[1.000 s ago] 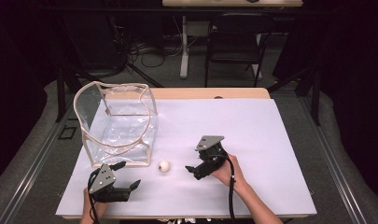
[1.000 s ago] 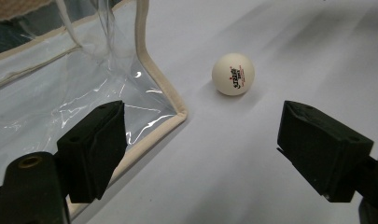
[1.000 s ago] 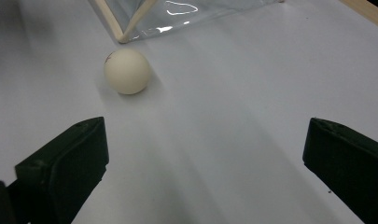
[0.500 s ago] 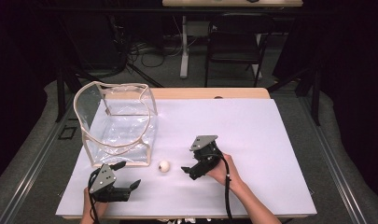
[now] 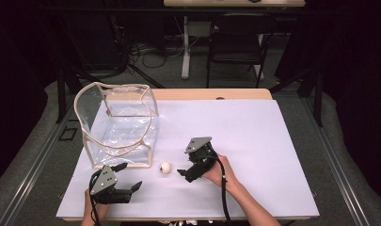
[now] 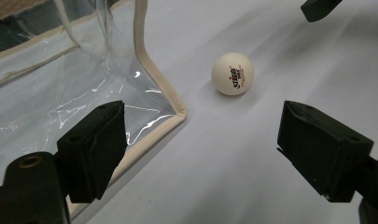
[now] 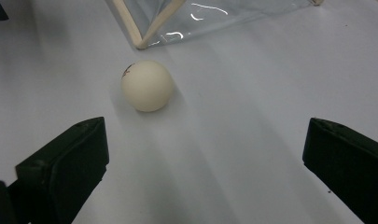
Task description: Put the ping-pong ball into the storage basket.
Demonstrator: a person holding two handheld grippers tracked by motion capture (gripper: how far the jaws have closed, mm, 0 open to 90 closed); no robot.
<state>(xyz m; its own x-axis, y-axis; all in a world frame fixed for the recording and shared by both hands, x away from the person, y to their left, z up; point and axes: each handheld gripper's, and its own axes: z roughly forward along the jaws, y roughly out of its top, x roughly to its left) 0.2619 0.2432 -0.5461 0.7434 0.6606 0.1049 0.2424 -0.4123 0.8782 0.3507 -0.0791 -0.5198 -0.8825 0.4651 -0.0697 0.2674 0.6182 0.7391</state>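
Note:
A white table-tennis ball point(image 5: 165, 167) lies on the white table sheet, just off the near right corner of a clear plastic bag point(image 5: 117, 127) with beige trim. My right gripper point(image 5: 184, 173) is open and close to the ball's right side; in the right gripper view the ball point(image 7: 146, 85) sits just ahead of the jaws, toward the left one. My left gripper point(image 5: 134, 188) is open near the table's front edge, pointing right. In the left gripper view the ball point(image 6: 233, 73) lies beyond the jaws, beside the bag's corner point(image 6: 177, 112).
The white sheet point(image 5: 254, 136) covers most of the table. A wooden strip of tabletop point(image 5: 211, 94) shows at the far edge. Behind the table stand a black chair point(image 5: 237, 42) and cables on the floor.
My right gripper has moved left and nearer toward the ball over the last second. The left gripper and the ball have stayed put.

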